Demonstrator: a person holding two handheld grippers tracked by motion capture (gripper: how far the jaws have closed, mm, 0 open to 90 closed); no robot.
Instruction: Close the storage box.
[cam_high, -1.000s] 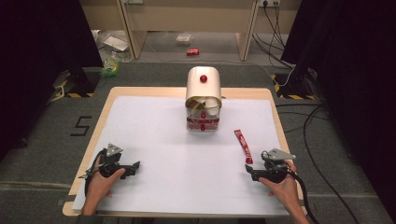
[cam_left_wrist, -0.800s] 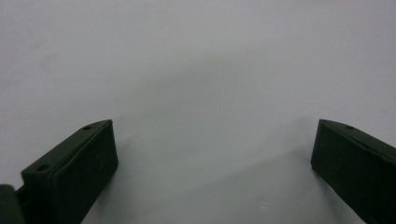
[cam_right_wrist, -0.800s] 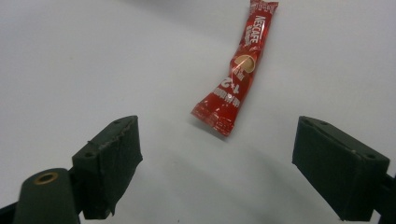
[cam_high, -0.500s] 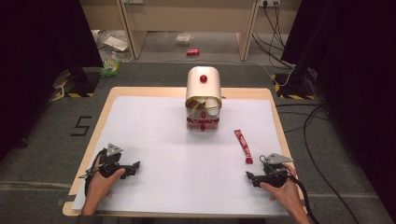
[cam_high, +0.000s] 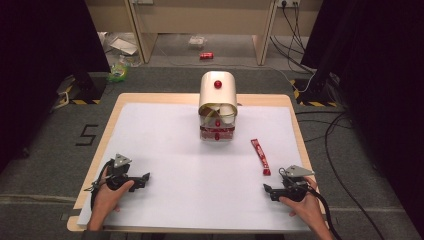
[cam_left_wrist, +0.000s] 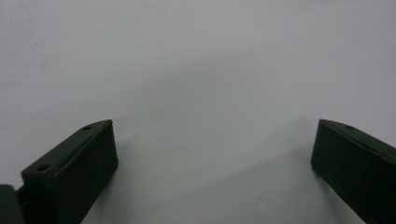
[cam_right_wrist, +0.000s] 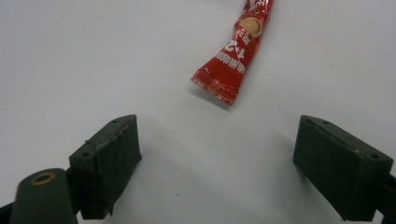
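Your right gripper (cam_high: 270, 190) rests low over the white sheet (cam_high: 165, 145) near the desk's (cam_high: 110, 107) front right corner, its jaws spread wide with nothing between them. In the right gripper view the red sachet (cam_right_wrist: 236, 53) lies flat on the sheet just ahead of your open right gripper (cam_right_wrist: 217, 149), its crimped end nearest them and not touching either one. From the high view the sachet (cam_high: 260, 156) lies lengthwise between your right hand (cam_high: 305, 207) and the cream container (cam_high: 218, 105), which stands at the desk's far middle with its lid raised. Your left gripper (cam_high: 145, 177) sits near the front left corner, well apart from the sachet. In its own view the left gripper (cam_left_wrist: 212, 154) is released, jaws wide over bare white sheet.
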